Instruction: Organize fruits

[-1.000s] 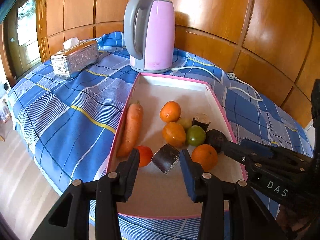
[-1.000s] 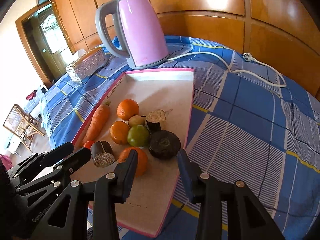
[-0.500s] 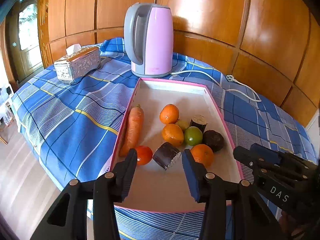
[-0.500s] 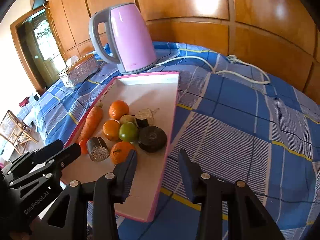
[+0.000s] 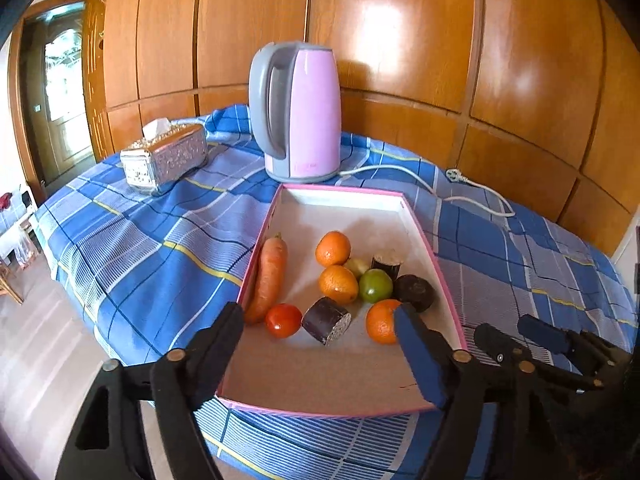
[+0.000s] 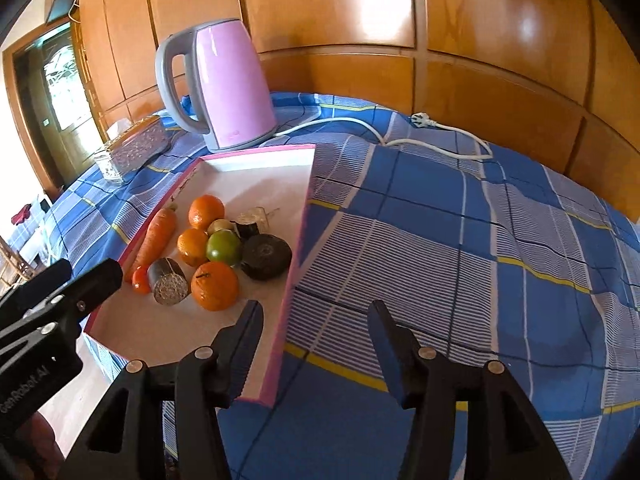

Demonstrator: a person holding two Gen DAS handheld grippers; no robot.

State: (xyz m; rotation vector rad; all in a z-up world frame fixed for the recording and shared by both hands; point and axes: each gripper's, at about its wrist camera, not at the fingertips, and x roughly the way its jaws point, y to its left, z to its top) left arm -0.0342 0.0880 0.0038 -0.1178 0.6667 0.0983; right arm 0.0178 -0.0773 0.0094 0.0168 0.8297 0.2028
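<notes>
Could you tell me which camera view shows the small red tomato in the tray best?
The left wrist view: the tomato sits whole beside the carrot. The right wrist view shows only part of it, behind the dark cut piece.

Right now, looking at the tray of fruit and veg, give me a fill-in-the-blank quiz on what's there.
1. The carrot lies along the tray's ____ wall in the left wrist view.
2. The tray holds ____ oranges.
3. The kettle is coloured ____.
4. The kettle's plug lies ____ on the cloth.

Missing words: left; three; pink; unplugged
</notes>
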